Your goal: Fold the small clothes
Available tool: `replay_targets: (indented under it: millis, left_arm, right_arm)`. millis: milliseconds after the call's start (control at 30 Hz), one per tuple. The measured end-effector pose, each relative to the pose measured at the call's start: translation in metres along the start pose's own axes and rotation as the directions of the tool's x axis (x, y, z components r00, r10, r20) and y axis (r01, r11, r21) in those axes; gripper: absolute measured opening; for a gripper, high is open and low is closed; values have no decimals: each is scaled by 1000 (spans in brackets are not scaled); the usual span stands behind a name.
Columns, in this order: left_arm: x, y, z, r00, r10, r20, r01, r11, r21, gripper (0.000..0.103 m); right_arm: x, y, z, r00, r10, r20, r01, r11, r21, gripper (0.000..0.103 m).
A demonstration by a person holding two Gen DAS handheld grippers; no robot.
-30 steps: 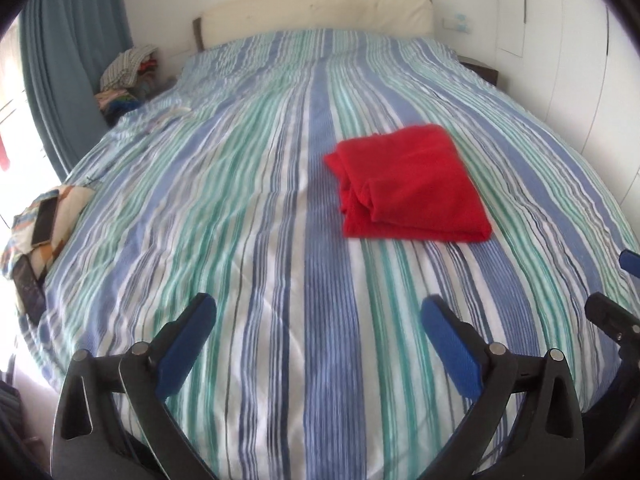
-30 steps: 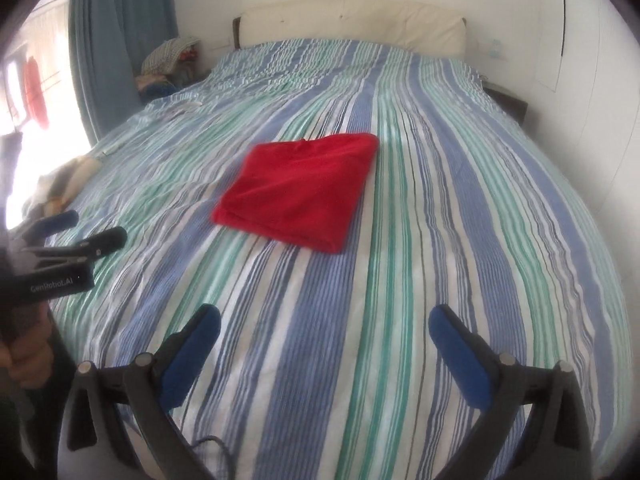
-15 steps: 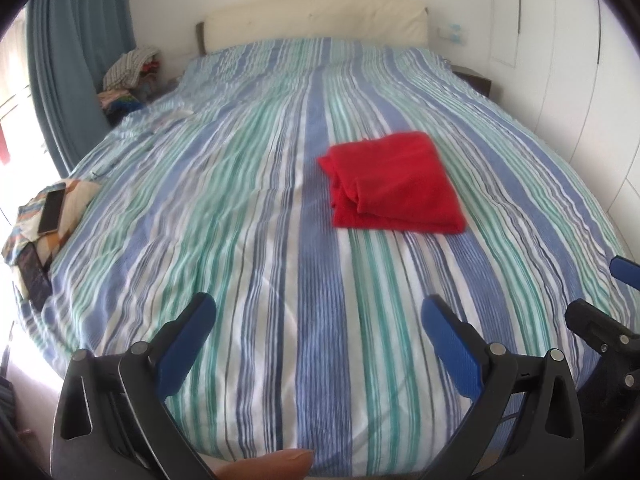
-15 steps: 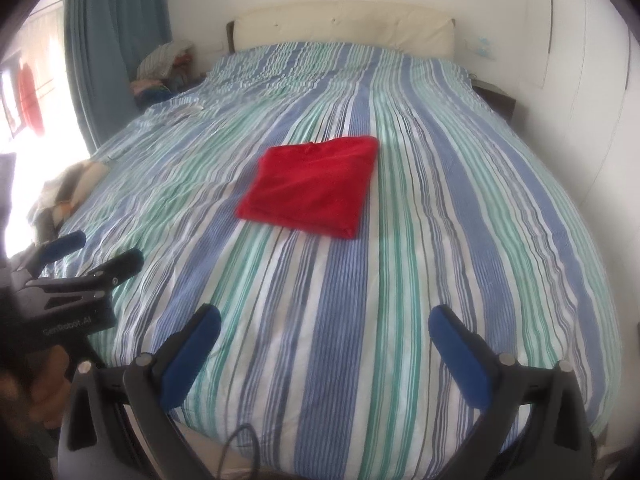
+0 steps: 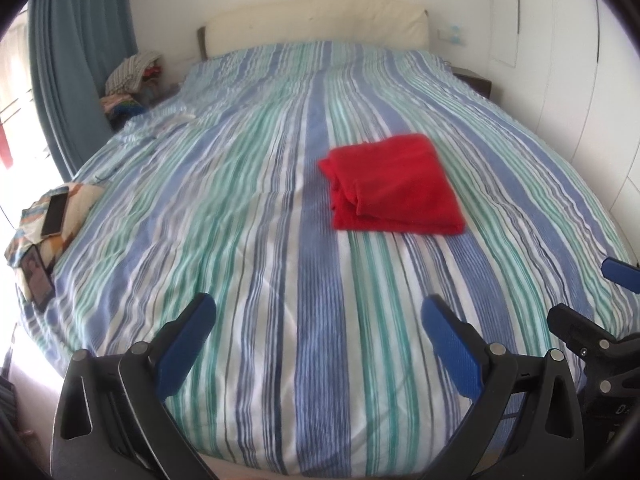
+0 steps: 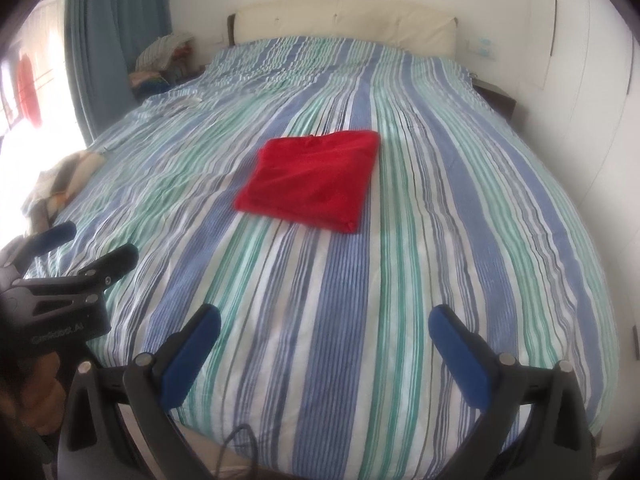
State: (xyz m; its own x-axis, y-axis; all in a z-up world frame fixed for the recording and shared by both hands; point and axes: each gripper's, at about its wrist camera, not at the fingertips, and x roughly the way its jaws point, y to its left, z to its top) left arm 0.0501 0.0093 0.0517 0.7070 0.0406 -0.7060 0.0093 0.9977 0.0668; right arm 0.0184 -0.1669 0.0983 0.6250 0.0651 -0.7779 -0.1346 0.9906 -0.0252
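Note:
A red garment [image 5: 394, 186] lies folded into a flat rectangle in the middle of the striped bed [image 5: 240, 208]; it also shows in the right wrist view [image 6: 312, 178]. My left gripper [image 5: 316, 320] is open and empty, held over the foot of the bed, well short of the garment. My right gripper [image 6: 325, 330] is open and empty too, also back at the foot of the bed. Each gripper shows at the edge of the other's view.
A cream headboard [image 5: 316, 26] stands at the far end. A pile of clothes [image 5: 132, 76] sits by the blue curtain [image 5: 80, 64] at the far left. A patterned cushion with a phone [image 5: 54, 214] lies at the bed's left edge. White wardrobe doors [image 5: 568, 80] line the right.
Both grippers have pulled back from the red garment toward the foot of the bed; more of the bed's near edge shows now. The garment has not moved.

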Motion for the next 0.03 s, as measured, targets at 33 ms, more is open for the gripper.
replay_targets:
  millis: [33]
  left_arm:
    - [-1,-1,0,1000,9,7,-9,1000,7,103]
  right_arm:
    - [0,0,0,1000,1,1,-1,1000,-1,102]
